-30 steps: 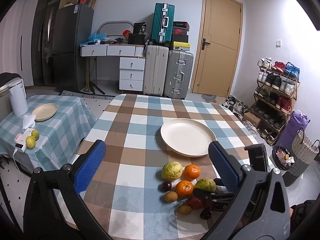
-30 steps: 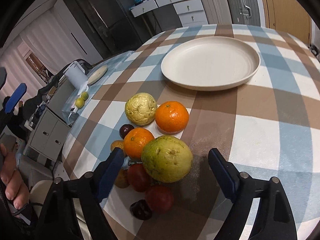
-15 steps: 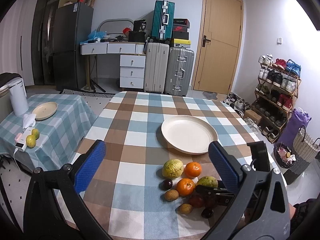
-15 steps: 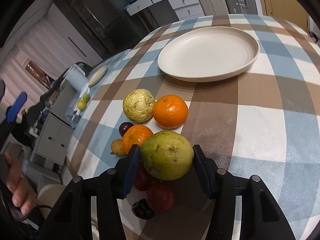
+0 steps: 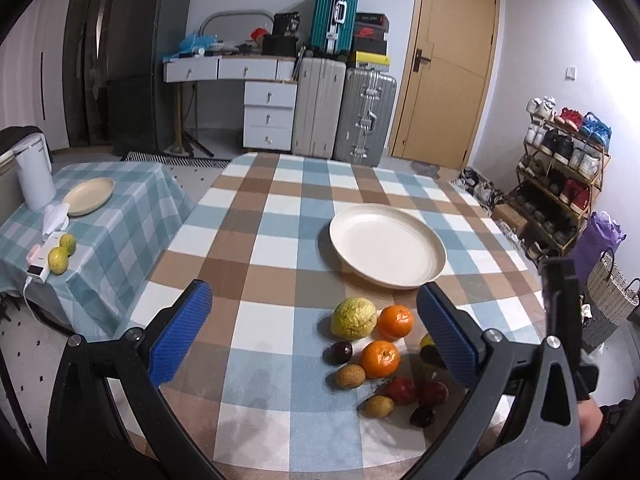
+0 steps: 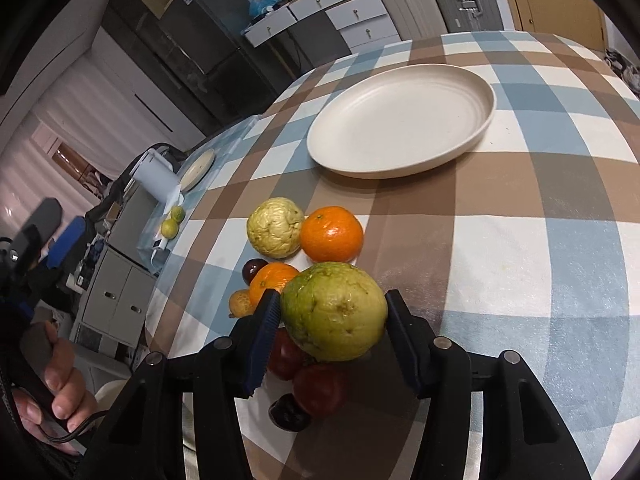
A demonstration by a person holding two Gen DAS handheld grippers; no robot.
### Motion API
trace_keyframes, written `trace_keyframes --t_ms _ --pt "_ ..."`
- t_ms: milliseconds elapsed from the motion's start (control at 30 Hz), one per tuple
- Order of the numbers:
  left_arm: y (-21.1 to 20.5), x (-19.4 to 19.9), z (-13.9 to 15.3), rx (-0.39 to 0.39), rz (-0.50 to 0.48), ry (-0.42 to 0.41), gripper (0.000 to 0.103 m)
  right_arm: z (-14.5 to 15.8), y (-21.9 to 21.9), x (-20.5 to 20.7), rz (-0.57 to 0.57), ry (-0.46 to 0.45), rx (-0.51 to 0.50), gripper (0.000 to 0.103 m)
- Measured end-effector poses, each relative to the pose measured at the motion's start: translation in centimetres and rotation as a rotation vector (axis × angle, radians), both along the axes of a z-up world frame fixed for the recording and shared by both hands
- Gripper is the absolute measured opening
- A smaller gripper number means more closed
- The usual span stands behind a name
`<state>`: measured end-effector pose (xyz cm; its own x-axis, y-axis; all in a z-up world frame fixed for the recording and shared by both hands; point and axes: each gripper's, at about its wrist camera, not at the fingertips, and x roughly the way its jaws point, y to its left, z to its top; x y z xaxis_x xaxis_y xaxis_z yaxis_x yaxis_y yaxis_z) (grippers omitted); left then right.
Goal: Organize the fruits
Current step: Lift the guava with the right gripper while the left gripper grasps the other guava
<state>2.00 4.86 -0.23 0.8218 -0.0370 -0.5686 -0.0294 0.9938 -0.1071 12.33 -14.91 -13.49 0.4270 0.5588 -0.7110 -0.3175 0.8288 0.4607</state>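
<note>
The green guava [image 6: 334,312] is pinched between the right gripper's [image 6: 331,330] pads near the plate [image 6: 402,120], while the left gripper [image 5: 312,332] hovers spread.

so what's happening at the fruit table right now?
A person is sorting fruit with two handheld grippers. The right gripper has its fingers clamped on the big green guava at the near edge of the fruit pile. The left gripper is open and holds nothing, above the checked tablecloth. The cream plate beyond the pile has nothing on it; two oranges, a pale yellow guava and the small dark and red fruits lie on the cloth.
</note>
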Motion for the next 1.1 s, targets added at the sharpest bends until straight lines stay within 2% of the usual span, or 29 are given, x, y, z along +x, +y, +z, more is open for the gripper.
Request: trace_keyframes --t_ms 133,333,400,467,833,1100 --pt "0.0 1.9 -1.4 0.004 -0.028 0.070 0.102 0.5 -0.9 -0.1 -0.023 -0.009 0.017 0.054" --pt "0.4 5.4 -4.0 -0.147 -0.097 0.202 0.102 2.3 -2.9 -0.5 -0.073 -0.039 0.055 0.054" --pt "0.0 6.9 -4.8 -0.158 -0.106 0.244 0.102 2.9 -3.5 -0.7 -0.096 -0.058 0.052 0.054" --pt "-0.5 8.1 -5.2 -0.139 -0.102 0.256 0.102 3.4 -3.9 -0.9 -0.111 -0.064 0.062 0.054" --pt "-2.0 13.8 -9.0 -0.206 -0.139 0.417 0.102 4.2 -4.6 -1.6 -0.120 -0.071 0.085 0.054" --pt "-2.0 14.7 -10.6 -0.272 -0.160 0.453 0.098 4.1 -4.3 -1.7 -0.104 -0.065 0.087 0.054"
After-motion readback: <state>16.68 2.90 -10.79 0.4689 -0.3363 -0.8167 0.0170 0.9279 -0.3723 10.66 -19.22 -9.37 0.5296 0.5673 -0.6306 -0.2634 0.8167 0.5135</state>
